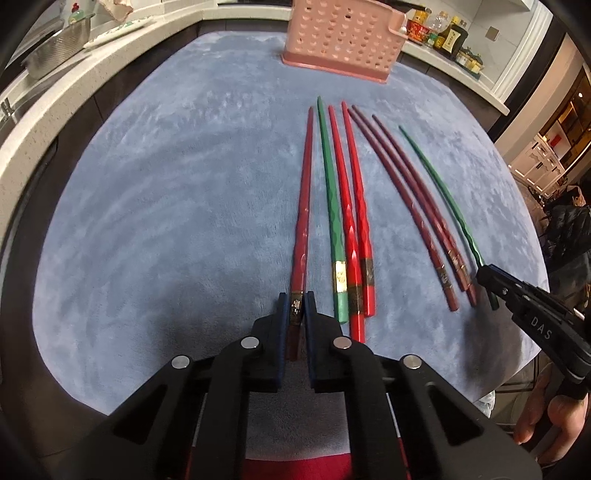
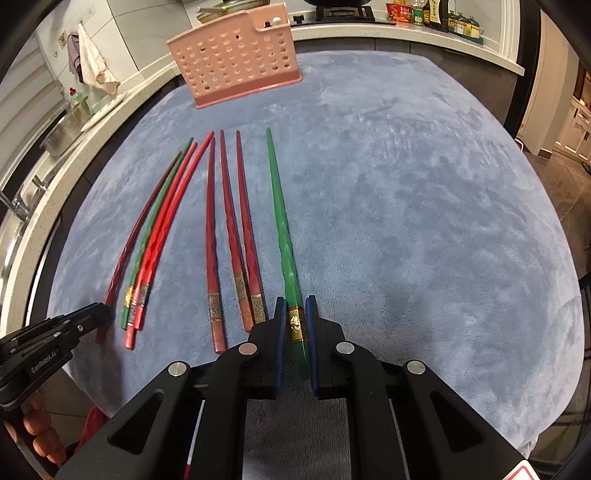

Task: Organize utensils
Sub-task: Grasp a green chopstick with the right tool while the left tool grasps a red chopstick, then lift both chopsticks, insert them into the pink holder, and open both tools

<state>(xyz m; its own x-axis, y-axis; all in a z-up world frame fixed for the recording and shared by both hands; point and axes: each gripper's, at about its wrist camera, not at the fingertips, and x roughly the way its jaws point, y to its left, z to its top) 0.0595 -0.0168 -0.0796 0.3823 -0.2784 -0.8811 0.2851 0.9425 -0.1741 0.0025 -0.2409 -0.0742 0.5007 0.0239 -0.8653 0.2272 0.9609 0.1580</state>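
Several chopsticks lie side by side on a blue-grey cloth (image 1: 166, 192). My left gripper (image 1: 296, 303) is shut on the handle end of a dark red chopstick (image 1: 304, 199), the leftmost one. Beside it lie a green chopstick (image 1: 330, 199) and two bright red ones (image 1: 351, 221). Three maroon chopsticks (image 2: 236, 236) lie further right. My right gripper (image 2: 295, 308) is shut on the gold-banded handle of a second green chopstick (image 2: 280, 221), the rightmost one. A pink perforated utensil holder (image 1: 341, 37) stands upright at the cloth's far edge; it also shows in the right wrist view (image 2: 236, 55).
A pale stone counter (image 1: 44, 122) curves round the left and back. A metal colander (image 1: 55, 48) sits on it at the left. Bottles and jars (image 1: 439, 33) stand at the back right. The cloth's right part (image 2: 424, 221) is bare.
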